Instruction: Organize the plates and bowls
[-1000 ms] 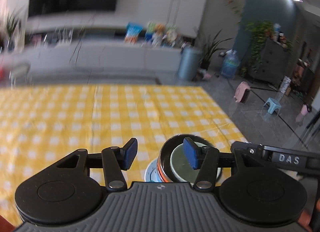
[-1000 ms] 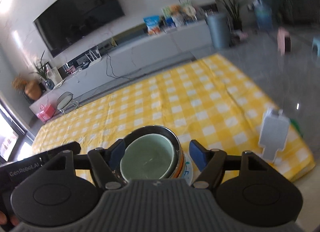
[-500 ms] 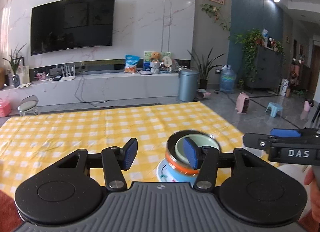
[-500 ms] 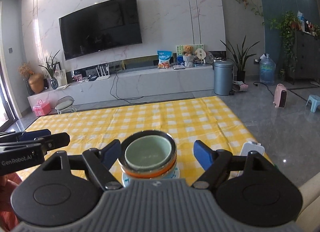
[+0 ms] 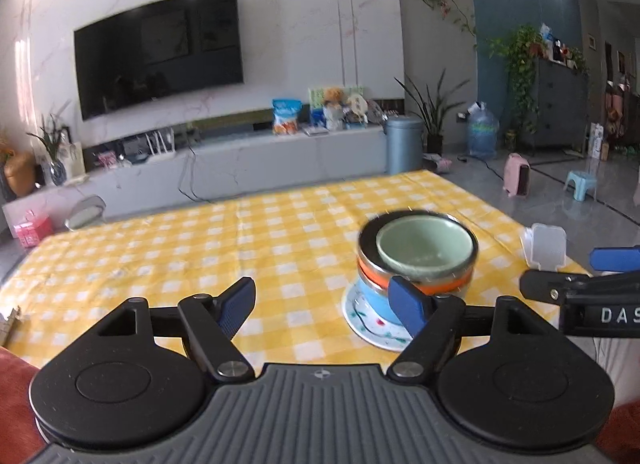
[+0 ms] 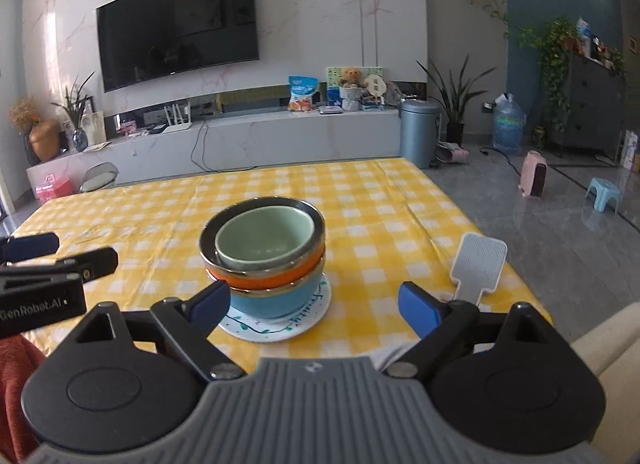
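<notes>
Yellow-and-white checked cloth [image 6: 380, 199] covers the table, and near its front edge a white patterned plate [image 6: 310, 322] carries a stack: a blue bowl [image 6: 280, 296], an orange bowl [image 6: 276, 272] and a pale green bowl [image 6: 264, 242] nested on top. Both claws have just been spreading. The left gripper [image 5: 324, 300] stands released, empty, just left of the stack. The right gripper [image 6: 316, 304] is released too, its blue pads ahead of the plate, clear of it. A white paddle-shaped object [image 6: 478, 266] lies to the right.
</notes>
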`<state>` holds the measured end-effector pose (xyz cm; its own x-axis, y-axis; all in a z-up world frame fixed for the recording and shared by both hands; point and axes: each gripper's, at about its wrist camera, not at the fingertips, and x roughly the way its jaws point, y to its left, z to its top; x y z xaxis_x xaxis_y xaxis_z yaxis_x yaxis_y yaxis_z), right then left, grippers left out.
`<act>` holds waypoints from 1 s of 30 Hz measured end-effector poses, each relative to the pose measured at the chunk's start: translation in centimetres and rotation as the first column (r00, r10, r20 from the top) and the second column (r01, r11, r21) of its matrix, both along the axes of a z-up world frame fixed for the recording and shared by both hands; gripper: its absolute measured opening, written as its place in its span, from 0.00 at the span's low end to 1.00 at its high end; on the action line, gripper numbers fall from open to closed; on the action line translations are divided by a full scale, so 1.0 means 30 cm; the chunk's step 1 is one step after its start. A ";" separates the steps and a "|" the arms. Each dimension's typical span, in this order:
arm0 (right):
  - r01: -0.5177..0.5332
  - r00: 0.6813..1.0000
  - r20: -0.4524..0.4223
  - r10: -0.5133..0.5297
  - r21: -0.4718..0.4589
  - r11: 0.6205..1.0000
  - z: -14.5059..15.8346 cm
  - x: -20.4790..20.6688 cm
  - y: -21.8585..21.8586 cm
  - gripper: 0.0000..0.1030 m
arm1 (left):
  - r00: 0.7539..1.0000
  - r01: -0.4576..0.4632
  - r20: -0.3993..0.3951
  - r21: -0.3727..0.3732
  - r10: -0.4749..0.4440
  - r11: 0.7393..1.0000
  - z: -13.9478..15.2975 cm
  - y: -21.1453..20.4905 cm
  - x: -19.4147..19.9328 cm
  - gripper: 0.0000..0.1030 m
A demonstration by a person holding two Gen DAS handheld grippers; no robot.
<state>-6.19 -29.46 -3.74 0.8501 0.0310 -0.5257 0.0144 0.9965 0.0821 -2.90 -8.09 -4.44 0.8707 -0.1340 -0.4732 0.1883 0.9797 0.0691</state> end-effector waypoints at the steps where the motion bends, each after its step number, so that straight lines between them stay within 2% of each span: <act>1: 0.004 1.000 -0.002 -0.004 0.007 1.000 -0.011 -0.002 -0.004 0.87 | 1.000 0.004 -0.027 -0.004 -0.004 1.000 -0.009 -0.001 0.010 0.86; 4: 0.011 1.000 -0.004 -0.011 0.009 1.000 -0.027 -0.006 0.003 0.87 | 0.995 0.001 -0.099 -0.005 -0.001 1.000 -0.041 -0.008 0.026 0.86; 7: 0.006 1.000 0.015 -0.006 0.001 1.000 -0.036 -0.011 0.009 0.87 | 0.990 0.002 -0.138 0.002 -0.001 1.000 -0.057 -0.009 0.030 0.86; 17: 0.018 0.999 0.034 -0.018 0.009 1.000 -0.040 -0.014 0.005 0.87 | 0.986 -0.015 -0.167 0.037 0.021 0.999 -0.066 0.008 0.019 0.86; 30: 0.018 0.999 0.030 -0.018 0.012 1.000 -0.046 -0.013 0.004 0.87 | 0.985 -0.013 -0.170 0.038 0.019 0.999 -0.057 0.002 0.022 0.86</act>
